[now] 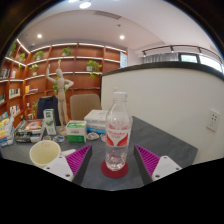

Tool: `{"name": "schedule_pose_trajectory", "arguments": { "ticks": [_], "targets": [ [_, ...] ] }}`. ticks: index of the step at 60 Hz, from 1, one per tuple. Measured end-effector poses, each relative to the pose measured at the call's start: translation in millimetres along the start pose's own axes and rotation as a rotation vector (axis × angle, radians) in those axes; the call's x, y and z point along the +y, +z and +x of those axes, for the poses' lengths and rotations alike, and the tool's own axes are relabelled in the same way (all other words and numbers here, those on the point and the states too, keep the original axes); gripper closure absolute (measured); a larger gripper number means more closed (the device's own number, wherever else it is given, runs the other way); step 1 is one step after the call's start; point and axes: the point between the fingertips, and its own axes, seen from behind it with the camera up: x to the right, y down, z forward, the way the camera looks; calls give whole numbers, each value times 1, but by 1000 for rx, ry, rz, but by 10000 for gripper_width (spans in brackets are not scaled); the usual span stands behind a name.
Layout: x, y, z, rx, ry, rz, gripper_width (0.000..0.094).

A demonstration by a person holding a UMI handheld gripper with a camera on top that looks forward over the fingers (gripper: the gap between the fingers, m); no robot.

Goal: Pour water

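A clear plastic water bottle (118, 130) with a white cap and a red label stands upright on a round red coaster (117, 170) on a grey mat. It is between my gripper's fingers and slightly ahead of them, with a gap at each side. My gripper (116, 160) is open; its magenta pads (78, 158) flank the bottle left and right. A pale, empty-looking cup (44, 152) stands to the left of the left finger on the table.
Boxes (85, 126) and small packages sit behind the bottle. A wooden mannequin figure (60, 85) stands further back left, before wooden shelves (70, 60). A white partition wall (170, 100) rises to the right.
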Motion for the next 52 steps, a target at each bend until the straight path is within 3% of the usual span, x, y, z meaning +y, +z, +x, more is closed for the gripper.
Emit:
{"name": "schedule_pose_trajectory", "arguments": {
  "ticks": [6,21,29,37,52],
  "targets": [
    [8,-54,-2,-14,13,-20,55],
    [-18,-167,-20,-93,11,54,51],
    [-42,-210,-45,-192,36,117,49],
    [-54,-241,-73,-275,30,158,50],
    [-42,-260,-97,-311,-59,138,52]
  ]
}}
